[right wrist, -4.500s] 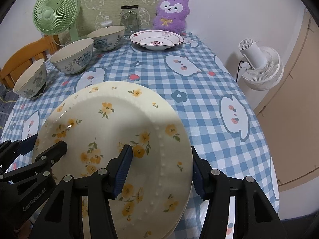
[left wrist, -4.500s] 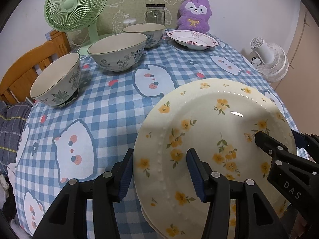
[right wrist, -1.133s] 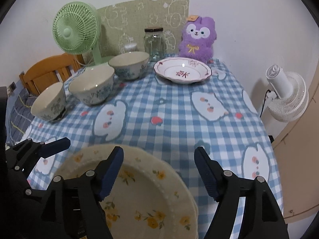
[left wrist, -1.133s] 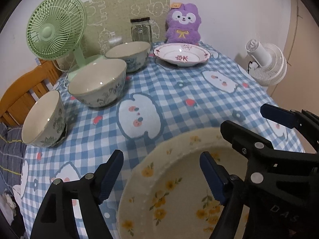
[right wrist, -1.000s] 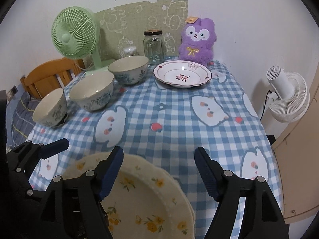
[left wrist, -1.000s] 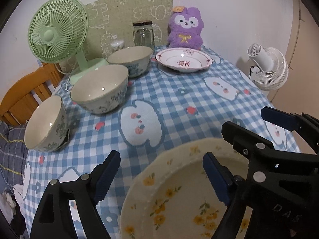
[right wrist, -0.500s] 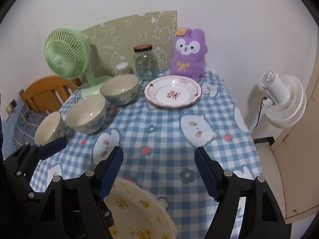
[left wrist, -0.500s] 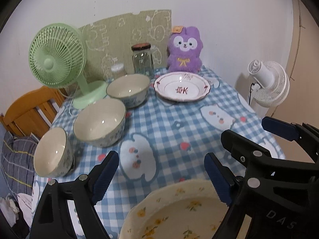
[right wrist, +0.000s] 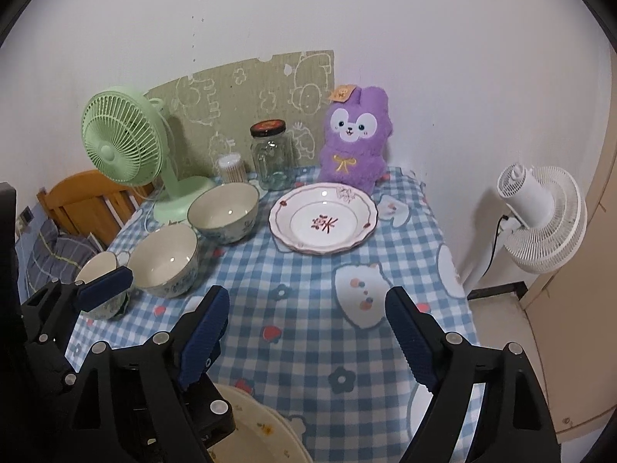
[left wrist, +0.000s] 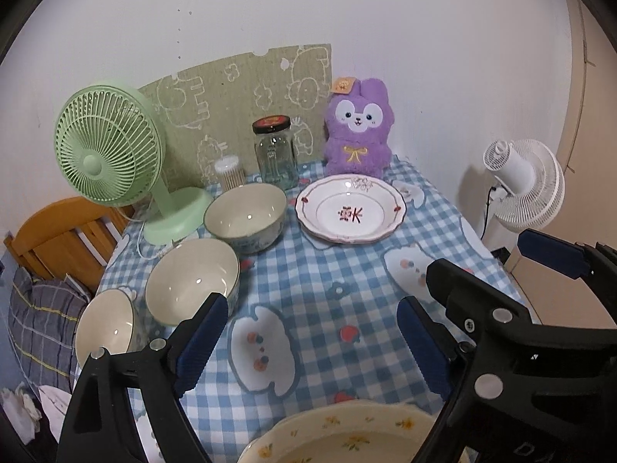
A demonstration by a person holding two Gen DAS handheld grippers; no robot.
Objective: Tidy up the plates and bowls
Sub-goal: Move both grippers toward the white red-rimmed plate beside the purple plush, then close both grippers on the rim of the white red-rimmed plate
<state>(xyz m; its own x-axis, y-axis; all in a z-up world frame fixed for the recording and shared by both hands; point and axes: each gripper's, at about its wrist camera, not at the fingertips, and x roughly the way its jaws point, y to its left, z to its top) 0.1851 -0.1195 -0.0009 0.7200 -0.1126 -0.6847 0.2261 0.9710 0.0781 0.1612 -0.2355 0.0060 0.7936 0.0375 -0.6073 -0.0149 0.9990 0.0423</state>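
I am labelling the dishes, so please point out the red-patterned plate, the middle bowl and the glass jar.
red-patterned plate (left wrist: 349,212): left wrist view, on its centre well.
middle bowl (left wrist: 191,281): left wrist view, on its inner wall.
glass jar (right wrist: 272,166): right wrist view, on its clear body.

Left tongs (left wrist: 308,337): matte black angular frame, two fingers.
Right tongs (right wrist: 306,330): same black frame, seen alongside in the left wrist view (left wrist: 501,266).
Pads (left wrist: 200,337): dark blue, ribbed, one on each finger's inner face.
Fasteners: round silver screw heads and rivets along each finger and at the pivots.
Markings: pale lettering on the right tongs body, partly cut off; small white triangles on its upper arm.
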